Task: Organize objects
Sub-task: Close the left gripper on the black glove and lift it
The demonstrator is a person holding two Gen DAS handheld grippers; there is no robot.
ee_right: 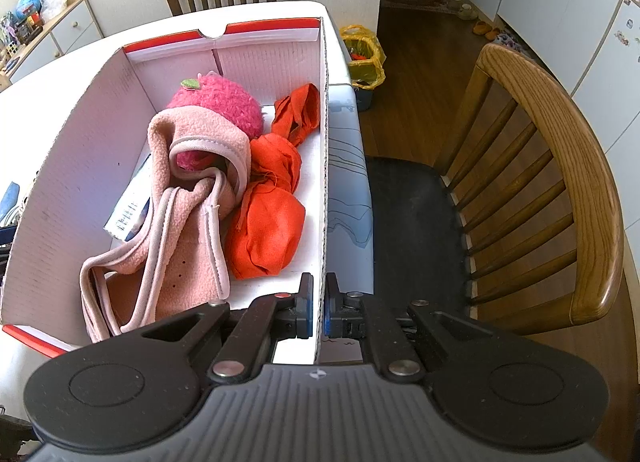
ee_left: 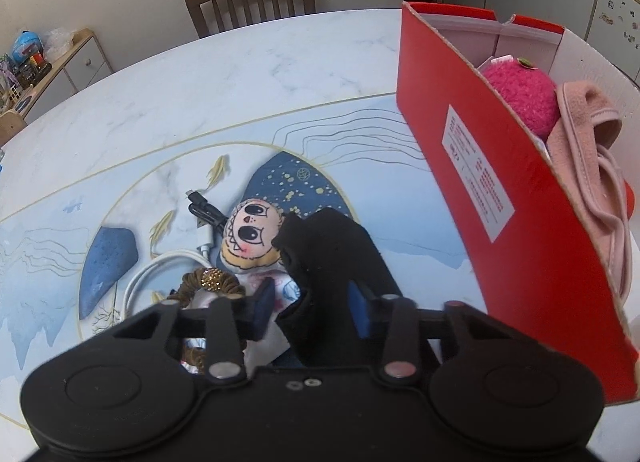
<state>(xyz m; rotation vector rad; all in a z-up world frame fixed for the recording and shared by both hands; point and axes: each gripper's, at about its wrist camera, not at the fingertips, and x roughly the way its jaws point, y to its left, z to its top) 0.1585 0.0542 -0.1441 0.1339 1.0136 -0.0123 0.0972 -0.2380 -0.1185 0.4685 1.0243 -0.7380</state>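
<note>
Black cloth [ee_left: 332, 258] hangs clamped between the left gripper [ee_left: 316, 302] fingers, lifted above the bench [ee_left: 200, 82] beside the red box [ee_left: 520, 242], likely bound for it. Right gripper [ee_right: 319, 304] pinches the box's near wall, fingers clenched either side, apparently steadying it. Pink hat [ee_right: 216, 102], pink fleece [ee_right: 180, 222] and orange cloth [ee_right: 272, 202] lie inside; doll [ee_left: 250, 236] and cables [ee_left: 176, 262] wait on the bench.

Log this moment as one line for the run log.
left gripper: shut on black cloth above table | right gripper: shut on box wall | pink hat in box
</note>
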